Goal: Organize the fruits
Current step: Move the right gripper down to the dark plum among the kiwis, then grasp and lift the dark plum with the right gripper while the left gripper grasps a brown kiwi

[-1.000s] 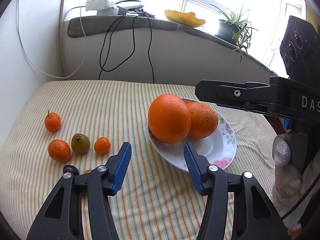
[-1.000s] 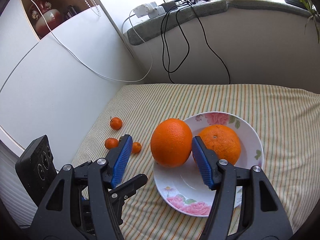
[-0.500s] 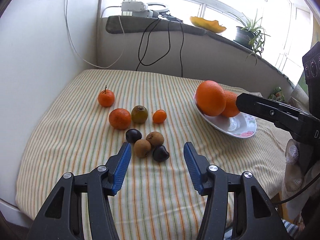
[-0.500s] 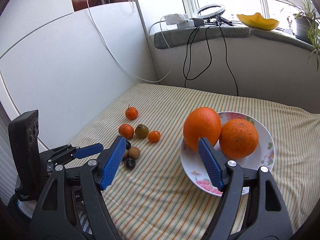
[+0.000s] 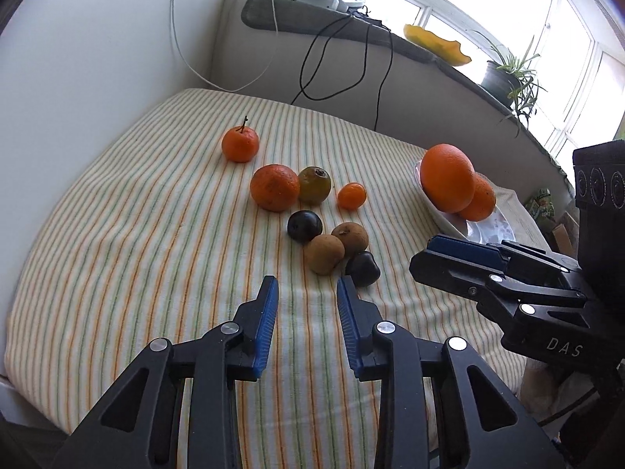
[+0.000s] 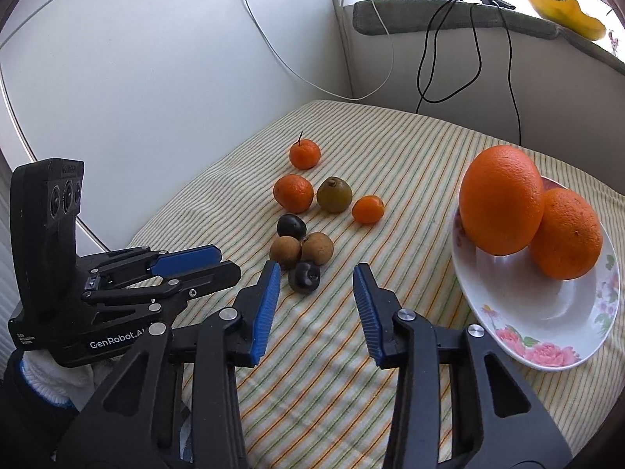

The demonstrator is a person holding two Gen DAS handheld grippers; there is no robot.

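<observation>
On the plate (image 6: pixel 547 336) at the striped worktop's (image 6: pixel 429 156) right, the big orange (image 6: pixel 501 200) stands with its long axis upright, leaning on a rounder orange (image 6: pixel 566 234). Small fruits (image 6: pixel 300 250) cluster mid-cloth. Left claw (image 5: pixel 306 297) and right claw (image 6: pixel 316 285) both gape empty.

You held both grippers low and side by side, and both pointed forward. Your left gripper (image 5: pixel 306 289) had its jaws apart with nothing between them. Your right gripper (image 6: pixel 317 275) was open wider, also with nothing between its pads. Your left hand (image 6: pixel 58 377) wore a white glove.
</observation>
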